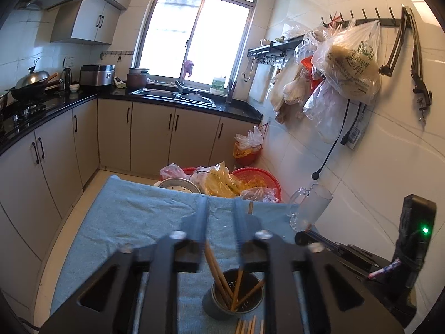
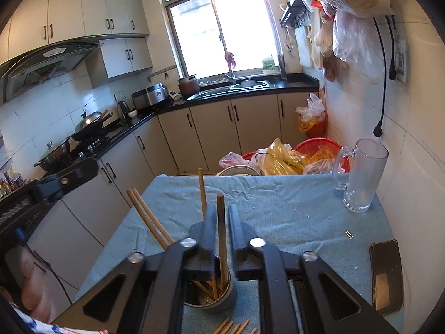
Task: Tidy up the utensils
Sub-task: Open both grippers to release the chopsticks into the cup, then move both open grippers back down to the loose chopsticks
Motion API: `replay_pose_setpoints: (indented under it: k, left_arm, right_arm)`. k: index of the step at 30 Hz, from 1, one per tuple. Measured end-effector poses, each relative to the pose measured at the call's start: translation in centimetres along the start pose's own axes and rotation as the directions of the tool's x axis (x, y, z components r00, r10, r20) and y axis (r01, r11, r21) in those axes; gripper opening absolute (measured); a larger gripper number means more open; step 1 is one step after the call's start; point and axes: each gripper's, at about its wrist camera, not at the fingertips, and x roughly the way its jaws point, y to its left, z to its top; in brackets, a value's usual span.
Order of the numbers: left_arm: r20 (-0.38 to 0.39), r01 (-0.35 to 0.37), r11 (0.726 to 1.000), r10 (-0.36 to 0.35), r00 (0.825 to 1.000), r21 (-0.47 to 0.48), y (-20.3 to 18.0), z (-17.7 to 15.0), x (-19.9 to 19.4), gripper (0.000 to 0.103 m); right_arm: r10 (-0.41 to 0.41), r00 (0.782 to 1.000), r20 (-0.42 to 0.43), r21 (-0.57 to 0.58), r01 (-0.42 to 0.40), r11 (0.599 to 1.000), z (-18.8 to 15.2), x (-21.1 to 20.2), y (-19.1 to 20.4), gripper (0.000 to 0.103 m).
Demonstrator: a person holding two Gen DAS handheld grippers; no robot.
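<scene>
Right gripper (image 2: 222,217) fingers stand apart around an upright chopstick (image 2: 221,239) above the utensil holder (image 2: 219,302). Left gripper (image 1: 221,211) fingers apart, empty, above the holder.

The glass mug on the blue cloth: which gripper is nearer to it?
Right, as far as I can judge. The right gripper is above the chopstick holder, with the glass mug ahead to its right. The left gripper is farther left.

Both wrist views look forward over the blue-clothed table (image 1: 133,208) toward the window (image 2: 222,27), sharing the holder (image 1: 236,292).
</scene>
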Motion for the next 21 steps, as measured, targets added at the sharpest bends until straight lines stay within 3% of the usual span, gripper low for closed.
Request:
replay_pose_setpoints:
  k: [1, 2, 6, 11, 16, 21]
  left_arm:
    - [0.007, 0.0, 1.0, 0.0, 1.0, -0.004, 0.2, -0.2, -0.6, 0.033]
    - [0.018, -0.001, 1.0, 0.001, 1.0, -0.008, 0.4, -0.3, -1.2, 0.034]
    - [0.059, -0.02, 1.0, 0.02, 0.998, 0.002, 1.1, -1.5, -4.1, 0.045]
    - [0.073, -0.096, 0.995, 0.093, 0.993, 0.037, 2.5, -5.3, -7.0, 0.058]
    - [-0.056, -0.102, 0.994, 0.103, 0.993, 0.028, 4.4, -10.4, -6.5, 0.059]
    - [-0.21, -0.064, 0.997, 0.072, 0.975, 0.043, 4.5, -15.5, -4.2, 0.059]
  right_arm:
    - [0.001, 1.0, 0.005, 0.006, -0.001, 1.0, 0.0, -0.2, -0.1, 0.038]
    - [-0.004, 1.0, 0.018, 0.009, 0.004, 1.0, 0.0, -0.6, -0.1, 0.043]
    - [-0.024, 0.998, 0.053, 0.004, 0.024, 1.0, 0.1, -2.6, -0.1, 0.043]
    - [-0.042, 0.996, 0.077, 0.021, 0.04, 0.999, -1.2, -5.8, -0.7, 0.058]
    - [-0.064, 0.998, -0.011, 0.03, 0.065, 0.997, -5.9, -6.3, -2.2, 0.062]
    - [-0.037, 0.977, -0.212, 0.032, 0.045, 0.998, -13.8, -3.6, -3.4, 0.059]
